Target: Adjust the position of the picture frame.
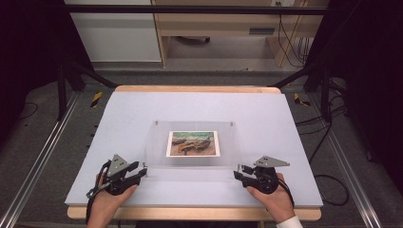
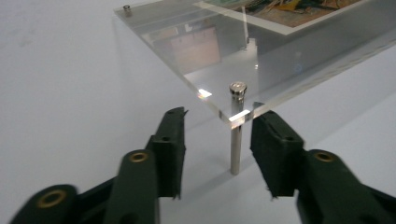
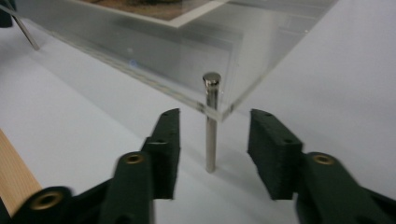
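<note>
My left claw is open wide. Its two black jaws stand on either side of a thin metal post, and they do not touch it. The post holds up the near left corner of a clear plastic frame. From the high view I see the left claw just beside that corner, with my left hand behind it.

My right claw is open wide too. Its jaws stand on either side of another metal post, and they do not touch it. This post holds up the near right corner of the clear plastic frame. From the high view the right claw sits just beside that corner, with my right hand behind it.

The clear plastic frame sits in the middle of the pale tabletop, raised up on its posts. A picture with a white edge lies flat in the frame. It shows brown and green shapes. The frame is between my two claws.
</note>
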{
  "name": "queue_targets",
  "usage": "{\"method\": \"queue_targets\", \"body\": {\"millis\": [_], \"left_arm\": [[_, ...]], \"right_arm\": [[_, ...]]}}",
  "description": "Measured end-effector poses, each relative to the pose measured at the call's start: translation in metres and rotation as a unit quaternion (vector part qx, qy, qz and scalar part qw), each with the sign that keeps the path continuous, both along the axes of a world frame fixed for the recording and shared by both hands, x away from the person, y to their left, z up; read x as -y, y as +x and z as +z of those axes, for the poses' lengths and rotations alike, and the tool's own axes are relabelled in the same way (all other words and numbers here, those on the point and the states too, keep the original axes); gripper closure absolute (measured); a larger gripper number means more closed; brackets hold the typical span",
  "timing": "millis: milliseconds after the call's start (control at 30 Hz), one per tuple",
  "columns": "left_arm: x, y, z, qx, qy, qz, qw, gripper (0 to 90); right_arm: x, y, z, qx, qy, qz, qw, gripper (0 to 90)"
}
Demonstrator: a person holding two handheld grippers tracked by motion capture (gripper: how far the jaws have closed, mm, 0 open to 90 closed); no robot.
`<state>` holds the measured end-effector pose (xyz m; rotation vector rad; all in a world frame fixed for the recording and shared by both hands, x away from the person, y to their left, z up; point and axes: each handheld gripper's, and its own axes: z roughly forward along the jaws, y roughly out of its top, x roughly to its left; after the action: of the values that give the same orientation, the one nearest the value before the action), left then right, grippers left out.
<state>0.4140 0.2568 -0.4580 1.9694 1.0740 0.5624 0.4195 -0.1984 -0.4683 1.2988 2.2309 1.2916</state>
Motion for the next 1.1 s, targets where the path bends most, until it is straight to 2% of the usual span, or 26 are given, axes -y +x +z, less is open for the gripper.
{"method": "queue_targets", "body": {"millis": [33,67,100,133,167,233,267,333,433,600,667,800,867,967,1033,1100], "left_arm": [[0.000,0.000,0.000,0.000,0.000,0.000,1.0000,48.1],[-0.003,-0.003,0.001,0.000,0.006,-0.003,1.0000,48.1],[-0.004,-0.004,0.002,0.001,0.009,-0.005,0.9999,41.5],[-0.006,-0.008,0.004,0.009,0.019,-0.010,0.9997,39.1],[-0.007,-0.011,0.005,0.011,0.018,-0.014,0.9997,36.5],[-0.008,-0.013,0.007,0.016,0.011,-0.016,0.9997,29.5],[-0.009,-0.016,0.010,0.023,-0.003,-0.018,0.9996,27.3],[-0.008,-0.016,0.013,0.032,-0.011,-0.018,0.9993,23.3],[-0.007,-0.015,0.014,0.034,-0.017,-0.014,0.9992,19.4],[-0.004,-0.013,0.019,0.045,-0.046,-0.011,0.9979,15.1],[-0.002,-0.009,0.022,0.048,-0.049,-0.008,0.9976,14.6],[0.001,0.002,0.029,0.045,-0.063,-0.003,0.9970,14.1],[0.004,0.011,0.036,0.044,-0.069,-0.001,0.9967,14.2],[0.008,0.026,0.042,0.044,-0.064,-0.001,0.9970,14.5],[0.010,0.038,0.043,0.033,-0.059,-0.005,0.9977,14.2],[0.011,0.044,0.042,0.033,-0.070,-0.001,0.9970,14.2]], "right_arm": [[0.000,0.000,0.000,0.000,0.000,0.000,1.0000,50.9],[0.002,-0.002,0.000,-0.001,-0.007,0.002,1.0000,45.7],[0.005,-0.006,0.002,-0.001,-0.013,0.002,0.9999,37.3],[0.006,-0.008,0.003,-0.002,-0.013,-0.002,0.9999,34.6],[0.008,-0.010,0.004,0.002,-0.011,-0.002,0.9999,32.6],[0.009,-0.012,0.006,0.004,-0.008,-0.003,1.0000,30.8],[0.013,-0.015,0.009,0.015,-0.003,-0.008,0.9998,25.2],[0.017,-0.016,0.012,0.020,-0.001,-0.014,0.9997,22.9],[0.019,-0.015,0.015,0.025,0.004,-0.022,0.9994,21.1],[0.018,-0.009,0.022,0.046,0.025,-0.021,0.9984,17.3],[0.014,-0.005,0.026,0.058,0.024,-0.020,0.9978,17.4],[0.006,0.004,0.034,0.063,0.023,-0.019,0.9976,19.0],[0.000,0.011,0.041,0.064,0.014,-0.010,0.9978,20.4],[-0.006,0.023,0.046,0.056,0.009,-0.006,0.9984,22.2],[-0.008,0.033,0.044,0.043,0.008,-0.004,0.9990,22.0],[-0.009,0.041,0.041,0.033,0.009,-0.007,0.9994,21.6]]}}
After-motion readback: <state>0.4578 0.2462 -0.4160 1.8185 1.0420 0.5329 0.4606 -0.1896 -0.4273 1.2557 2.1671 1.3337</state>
